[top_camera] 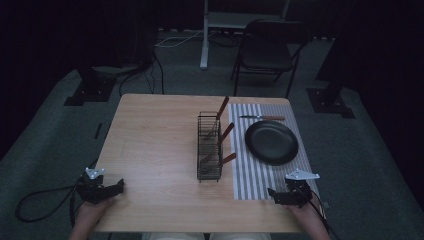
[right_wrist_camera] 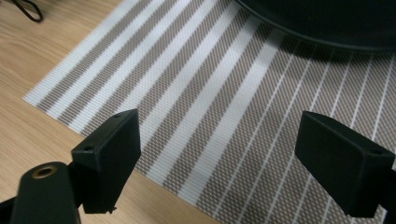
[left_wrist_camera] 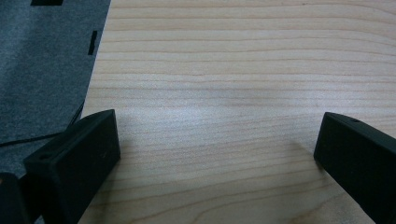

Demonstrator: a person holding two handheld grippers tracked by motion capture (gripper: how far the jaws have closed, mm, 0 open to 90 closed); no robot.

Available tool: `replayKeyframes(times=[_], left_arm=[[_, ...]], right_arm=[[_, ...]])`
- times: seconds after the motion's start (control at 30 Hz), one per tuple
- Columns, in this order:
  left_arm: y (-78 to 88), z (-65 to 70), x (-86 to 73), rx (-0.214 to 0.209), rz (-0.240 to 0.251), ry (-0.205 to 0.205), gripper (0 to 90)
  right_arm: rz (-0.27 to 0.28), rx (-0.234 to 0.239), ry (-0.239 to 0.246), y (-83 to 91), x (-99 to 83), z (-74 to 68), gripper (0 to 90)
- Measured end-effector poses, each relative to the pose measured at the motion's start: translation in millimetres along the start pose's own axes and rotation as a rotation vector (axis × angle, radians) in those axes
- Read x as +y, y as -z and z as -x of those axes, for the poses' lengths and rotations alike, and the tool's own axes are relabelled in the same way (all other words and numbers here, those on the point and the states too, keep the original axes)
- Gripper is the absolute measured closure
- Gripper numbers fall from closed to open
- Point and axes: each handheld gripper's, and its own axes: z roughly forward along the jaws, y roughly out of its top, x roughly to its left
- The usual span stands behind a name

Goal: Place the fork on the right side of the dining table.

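Note:
A black wire rack (top_camera: 209, 148) stands in the middle of the wooden table (top_camera: 155, 145), with three wooden-handled utensils (top_camera: 226, 133) sticking out of it. To its right a striped placemat (top_camera: 260, 170) carries a black plate (top_camera: 271, 142) and a wooden-handled knife (top_camera: 262, 118) beyond it. My left gripper (top_camera: 119, 188) rests at the table's near left corner, open over bare wood (left_wrist_camera: 219, 121). My right gripper (top_camera: 272, 195) sits at the near right, open above the placemat's (right_wrist_camera: 224, 102) near edge, with the plate's rim (right_wrist_camera: 322, 23) ahead.
A folding chair (top_camera: 267, 52) and a white stand (top_camera: 205, 35) are on the grey carpet beyond the table. Cables (top_camera: 40, 200) trail on the floor at the left. Dark equipment bases (top_camera: 90, 90) flank the table.

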Motion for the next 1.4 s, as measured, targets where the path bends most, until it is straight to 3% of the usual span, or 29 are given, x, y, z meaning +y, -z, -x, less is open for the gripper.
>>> replayKeyframes(times=[0.67,1.4], left_arm=[[-0.1,0.0,-0.1,0.0,0.001,0.0,0.7],[-0.1,0.0,0.0,0.0,0.001,0.0,0.7]], right_arm=[[0.063,0.016,0.032,-0.1,48.4,-4.0,15.0],[0.09,0.036,0.057,-9.6,93.2,-6.9,16.7]])
